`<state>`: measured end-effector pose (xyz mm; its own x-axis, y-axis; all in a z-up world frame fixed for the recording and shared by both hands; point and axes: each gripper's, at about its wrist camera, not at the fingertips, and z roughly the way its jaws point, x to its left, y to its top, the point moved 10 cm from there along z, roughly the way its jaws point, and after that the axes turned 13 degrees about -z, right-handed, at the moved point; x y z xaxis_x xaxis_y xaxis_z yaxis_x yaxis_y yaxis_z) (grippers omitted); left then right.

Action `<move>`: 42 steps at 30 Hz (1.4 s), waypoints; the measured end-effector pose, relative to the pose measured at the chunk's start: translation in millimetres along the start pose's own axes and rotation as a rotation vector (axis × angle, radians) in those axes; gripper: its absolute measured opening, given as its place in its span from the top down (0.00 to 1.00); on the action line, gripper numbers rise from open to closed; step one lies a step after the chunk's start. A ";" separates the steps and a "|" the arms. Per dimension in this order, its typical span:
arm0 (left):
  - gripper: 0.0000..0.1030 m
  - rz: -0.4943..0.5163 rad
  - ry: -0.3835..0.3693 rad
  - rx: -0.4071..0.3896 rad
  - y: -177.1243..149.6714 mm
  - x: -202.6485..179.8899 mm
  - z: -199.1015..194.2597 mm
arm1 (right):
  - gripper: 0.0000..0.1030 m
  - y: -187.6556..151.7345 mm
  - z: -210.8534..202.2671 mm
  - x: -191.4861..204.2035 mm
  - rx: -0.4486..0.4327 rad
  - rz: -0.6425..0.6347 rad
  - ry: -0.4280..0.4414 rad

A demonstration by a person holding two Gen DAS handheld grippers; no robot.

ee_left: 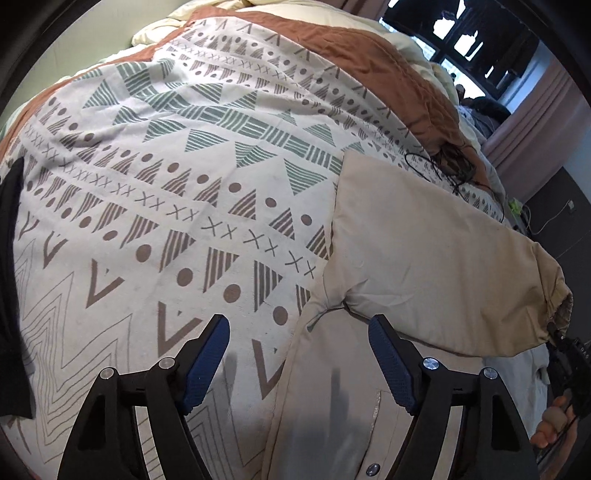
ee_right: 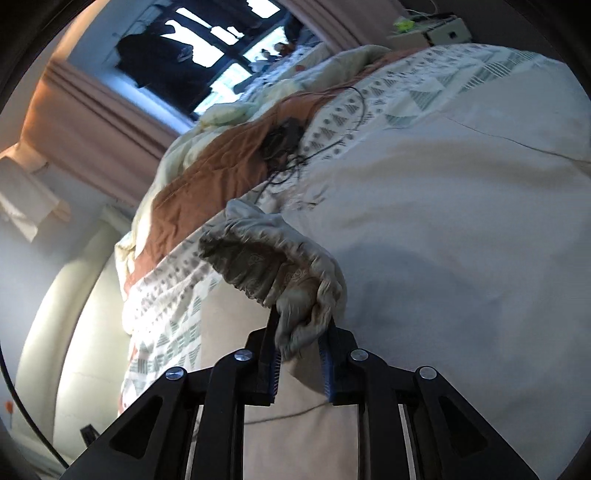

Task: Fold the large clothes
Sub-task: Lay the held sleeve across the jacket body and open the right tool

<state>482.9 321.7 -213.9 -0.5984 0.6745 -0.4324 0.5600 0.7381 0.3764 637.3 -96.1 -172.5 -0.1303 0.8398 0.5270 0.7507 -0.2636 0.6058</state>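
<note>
beige jacket [ee_left: 424, 236]: 1, with 1 elastic cuff [ee_right: 273, 258] in view | patterned bedspread [ee_left: 155, 192]: 1 | rust-brown blanket [ee_left: 369, 48]: 1 | cream duvet [ee_left: 155, 29]: 1 | tangled black cable [ee_left: 450, 162]: 1 bundle | black garment [ee_left: 11, 295]: 1 | hand-held gripper: 2, left [ee_left: 297, 356] and right [ee_right: 301, 350] | window [ee_right: 207, 40]: 1

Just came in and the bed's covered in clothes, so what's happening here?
A person is folding a beige jacket on the patterned bedspread. The right gripper is shut on the sleeve's gathered cuff, lifted off the bed. The left gripper hovers open above the jacket's edge, holding nothing.
</note>
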 end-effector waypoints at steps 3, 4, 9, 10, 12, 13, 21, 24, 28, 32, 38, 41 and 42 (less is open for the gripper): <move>0.32 0.045 0.053 0.031 -4.3 -4.6 24.7 | 0.56 -6.7 11.4 -37.8 0.053 0.111 -0.063; 0.33 0.060 0.070 0.040 -5.4 -5.8 31.5 | 0.51 -11.9 14.9 -48.6 0.071 0.164 -0.064; 0.36 0.116 0.120 0.066 -11.2 -8.6 55.8 | 0.51 -35.2 23.7 -84.1 0.142 0.336 -0.078; 0.39 0.118 0.124 0.073 -12.3 -8.6 59.2 | 0.51 -40.7 27.0 -87.2 0.156 0.357 -0.073; 0.46 0.125 0.128 0.085 -15.5 -10.4 64.9 | 0.51 -48.3 35.4 -85.1 0.182 0.377 -0.044; 0.53 0.134 0.129 0.089 -17.0 -11.7 67.5 | 0.51 -53.1 39.4 -82.5 0.192 0.374 -0.034; 0.68 0.200 0.187 0.062 -14.8 -15.2 80.2 | 0.82 -48.0 65.5 -75.1 0.163 0.326 0.000; 0.69 0.211 0.202 0.049 -12.3 -14.7 83.3 | 0.86 -44.2 77.3 -71.7 0.152 0.322 0.041; 0.69 0.219 0.225 0.024 -7.8 -10.9 84.3 | 0.88 -37.7 91.6 -60.3 0.139 0.282 0.090; 0.69 0.188 0.225 0.018 -2.8 -3.2 83.2 | 0.88 -39.4 99.9 -51.7 0.152 0.254 0.099; 0.69 0.163 0.225 0.023 -3.8 2.2 78.6 | 0.88 -36.1 104.8 -57.3 0.145 0.285 0.101; 0.69 0.110 0.186 0.029 -4.3 2.0 73.1 | 0.87 -35.6 98.4 -63.5 0.146 0.304 0.092; 0.69 0.093 0.172 0.034 -5.1 1.6 70.5 | 0.87 -36.2 95.9 -65.8 0.145 0.319 0.094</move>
<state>519.5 317.8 -274.3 -0.6306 0.7348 -0.2499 0.6346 0.6735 0.3790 680.8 -96.3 -286.2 0.0712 0.6774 0.7322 0.8465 -0.4294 0.3149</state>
